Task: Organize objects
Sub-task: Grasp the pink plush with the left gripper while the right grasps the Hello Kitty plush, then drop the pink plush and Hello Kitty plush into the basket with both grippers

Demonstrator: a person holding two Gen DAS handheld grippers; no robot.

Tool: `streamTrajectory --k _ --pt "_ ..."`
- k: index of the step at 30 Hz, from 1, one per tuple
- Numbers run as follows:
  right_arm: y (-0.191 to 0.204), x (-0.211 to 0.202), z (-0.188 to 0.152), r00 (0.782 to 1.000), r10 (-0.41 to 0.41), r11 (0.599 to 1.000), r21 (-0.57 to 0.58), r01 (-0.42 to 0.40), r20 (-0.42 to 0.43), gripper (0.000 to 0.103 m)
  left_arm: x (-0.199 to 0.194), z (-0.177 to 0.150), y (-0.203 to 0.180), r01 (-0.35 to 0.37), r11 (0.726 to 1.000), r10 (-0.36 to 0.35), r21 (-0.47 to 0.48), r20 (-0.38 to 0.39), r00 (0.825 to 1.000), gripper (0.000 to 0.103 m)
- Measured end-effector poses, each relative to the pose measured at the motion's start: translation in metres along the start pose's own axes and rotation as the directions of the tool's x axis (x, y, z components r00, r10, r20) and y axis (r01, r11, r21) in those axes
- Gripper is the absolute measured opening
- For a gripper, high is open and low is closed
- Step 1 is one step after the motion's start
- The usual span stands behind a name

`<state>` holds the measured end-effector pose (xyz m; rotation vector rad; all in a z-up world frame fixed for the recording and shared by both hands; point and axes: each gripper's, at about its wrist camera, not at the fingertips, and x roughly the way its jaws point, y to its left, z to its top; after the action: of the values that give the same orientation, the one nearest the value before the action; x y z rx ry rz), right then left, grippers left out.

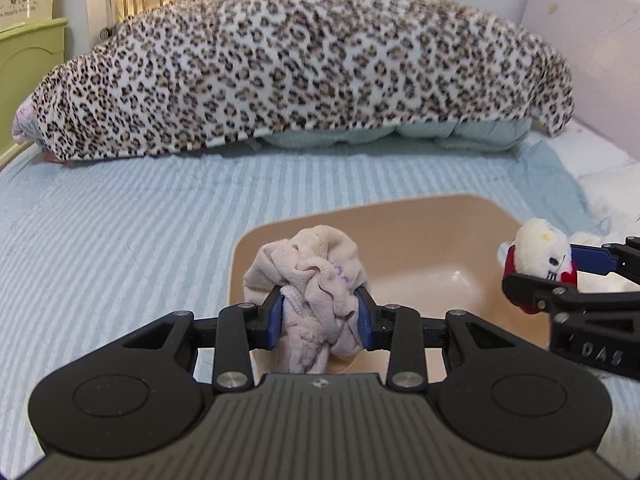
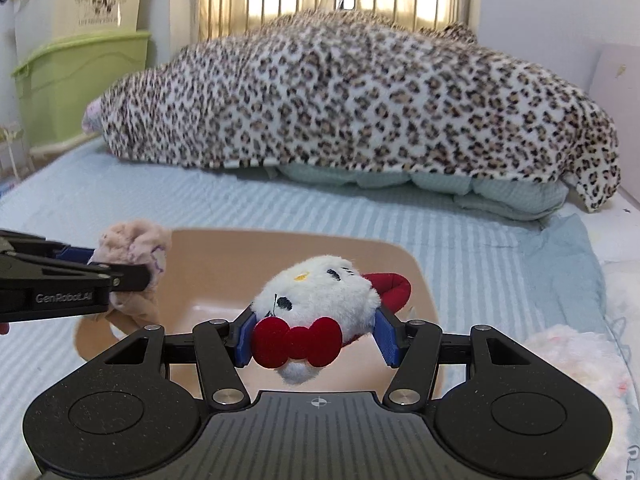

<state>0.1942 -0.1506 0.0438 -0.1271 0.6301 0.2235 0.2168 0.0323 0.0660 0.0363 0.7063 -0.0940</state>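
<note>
My left gripper (image 1: 319,312) is shut on a crumpled beige cloth (image 1: 312,276) and holds it above the near left edge of a tan plastic basin (image 1: 432,228). My right gripper (image 2: 316,340) is shut on a white cat plush toy with a red bow (image 2: 316,300) and holds it over the same basin (image 2: 248,256). The plush toy also shows at the right of the left wrist view (image 1: 536,256). The cloth also shows at the left of the right wrist view (image 2: 136,244). The basin sits on the blue striped bed sheet (image 1: 120,240).
A leopard-print blanket (image 1: 304,72) covers a pile of bedding across the far side of the bed. Green and cream storage bins (image 2: 80,64) stand at the far left. A white fluffy item (image 2: 580,360) lies at the right on the bed.
</note>
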Motion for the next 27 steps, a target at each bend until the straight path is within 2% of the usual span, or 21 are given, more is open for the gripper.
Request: streamTrajectory --k 7,10,11,14,18,20,23,27 --pt "0.014 0.032 -0.012 0.994 -0.018 0.999 -0.045 0.013 -0.108 0.058 0.038 -0.016 0.001 -0.038 0.999 0.037 -0.005 -0.094 0.995 0.040" --pt "0.013 0.034 -0.016 0.992 -0.031 0.999 -0.048 0.025 -0.125 0.066 0.038 -0.021 0.006 -0.043 0.999 0.040 -0.021 -0.111 0.993 0.044" --pt "0.012 0.032 -0.017 0.991 -0.036 0.998 -0.047 0.030 -0.127 0.070 0.035 -0.021 0.006 -0.046 0.999 0.043 -0.020 -0.107 0.993 0.047" --pt "0.009 0.019 -0.018 0.992 -0.034 0.999 -0.036 0.030 -0.122 0.074 0.020 -0.015 0.006 -0.060 0.998 0.059 -0.023 -0.071 0.996 0.074" --pt "0.004 -0.008 -0.011 0.995 -0.057 0.998 -0.025 0.055 -0.083 0.094 -0.004 -0.008 0.000 -0.065 0.998 0.065 -0.005 -0.052 0.997 0.082" --pt "0.000 -0.023 -0.007 0.996 -0.059 0.998 -0.013 0.058 -0.067 0.098 -0.018 -0.009 -0.003 -0.076 0.997 0.077 0.010 -0.035 0.996 0.086" --pt "-0.005 -0.044 -0.007 0.997 -0.059 0.998 0.006 0.059 -0.057 0.102 -0.039 -0.013 -0.003 -0.066 0.998 0.066 0.002 -0.018 0.998 0.089" --pt "-0.009 -0.069 -0.016 0.996 -0.065 0.998 0.019 0.066 -0.062 0.103 -0.060 -0.023 0.001 -0.049 0.998 0.048 -0.026 -0.027 0.998 0.089"
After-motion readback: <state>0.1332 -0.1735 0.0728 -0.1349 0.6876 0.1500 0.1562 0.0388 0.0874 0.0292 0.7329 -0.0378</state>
